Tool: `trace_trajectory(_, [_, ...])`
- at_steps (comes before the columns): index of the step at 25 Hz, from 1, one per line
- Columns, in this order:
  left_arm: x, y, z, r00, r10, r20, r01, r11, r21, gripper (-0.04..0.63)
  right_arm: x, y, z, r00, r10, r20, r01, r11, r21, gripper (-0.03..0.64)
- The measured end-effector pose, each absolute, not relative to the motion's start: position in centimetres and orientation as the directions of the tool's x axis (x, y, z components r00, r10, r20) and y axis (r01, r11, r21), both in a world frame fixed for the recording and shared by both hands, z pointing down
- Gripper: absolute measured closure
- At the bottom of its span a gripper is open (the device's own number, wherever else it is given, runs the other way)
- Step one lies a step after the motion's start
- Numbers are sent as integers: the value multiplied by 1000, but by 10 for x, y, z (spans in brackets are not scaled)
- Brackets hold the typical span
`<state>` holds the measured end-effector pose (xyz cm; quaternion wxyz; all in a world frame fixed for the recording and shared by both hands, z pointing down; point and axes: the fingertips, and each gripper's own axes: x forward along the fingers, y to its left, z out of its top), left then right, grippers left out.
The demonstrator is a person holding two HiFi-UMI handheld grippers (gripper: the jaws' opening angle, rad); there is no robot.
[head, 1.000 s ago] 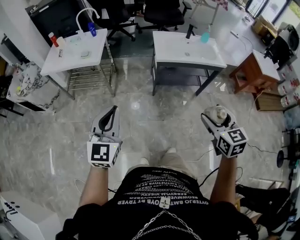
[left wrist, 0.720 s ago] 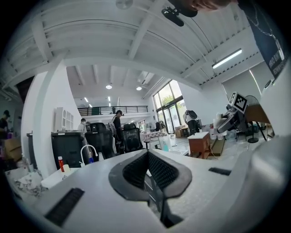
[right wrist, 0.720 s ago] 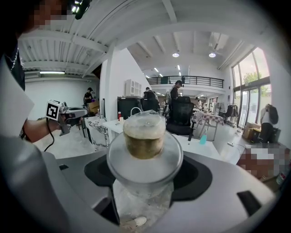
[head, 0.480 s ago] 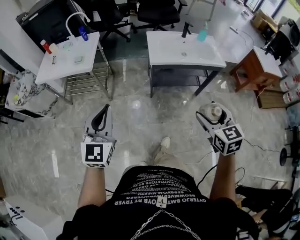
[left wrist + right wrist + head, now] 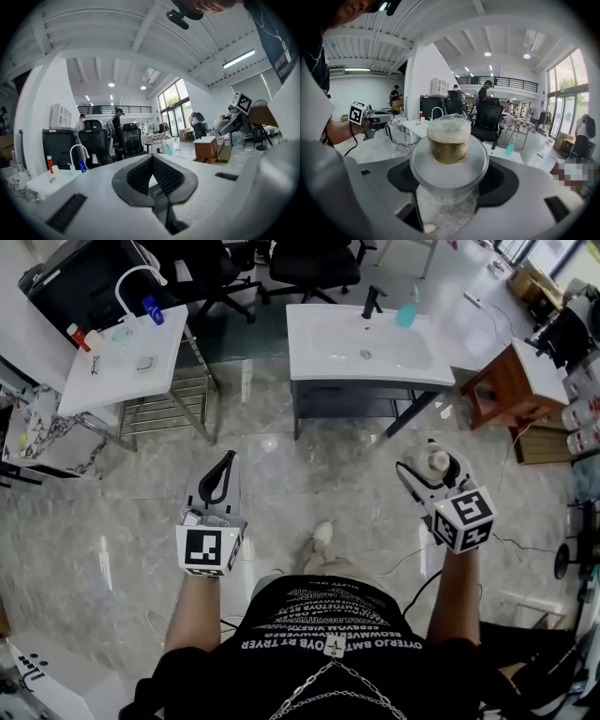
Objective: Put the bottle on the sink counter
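Note:
My right gripper (image 5: 427,467) is shut on a clear bottle (image 5: 431,463) with a pale cap, held upright over the marble floor. In the right gripper view the bottle (image 5: 449,146) fills the space between the jaws, its cap toward the camera. The white sink counter (image 5: 314,360) with a black faucet (image 5: 373,302) stands ahead at the top centre, well apart from both grippers. My left gripper (image 5: 226,461) hangs at the left, shut with nothing in it; its pads (image 5: 140,176) meet at the tips.
A teal soap bottle (image 5: 407,313) stands by the faucet. A second white table (image 5: 112,371) with small bottles and a curved tap is at the far left. A wooden side table (image 5: 511,390) stands right of the sink. Black office chairs stand behind.
The sink counter has drawn nearer and shifted left in the head view as the person steps forward. Both grippers keep their pose; the bottle stays in the right one.

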<state>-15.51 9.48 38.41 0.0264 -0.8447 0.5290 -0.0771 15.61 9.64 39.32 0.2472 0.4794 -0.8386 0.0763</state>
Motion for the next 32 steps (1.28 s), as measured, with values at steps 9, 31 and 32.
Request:
trace_trajectory(9, [-92,28,398,483,-866,128,-857,-498,-134,589,192,43,409,-432,-752,498,-839,537,83,282])
trace_trajectory(31, [-109,-24,370,367,-917,156,-901,-392,-184,589,174,-58,379,-562,-701,440,-763,645,54,282])
trace_trajectory(32, [-112,-31,372,369,-915,160,-901,-395,-180,589,169,-65,380,-564,-698,442,-761,647,52,282])
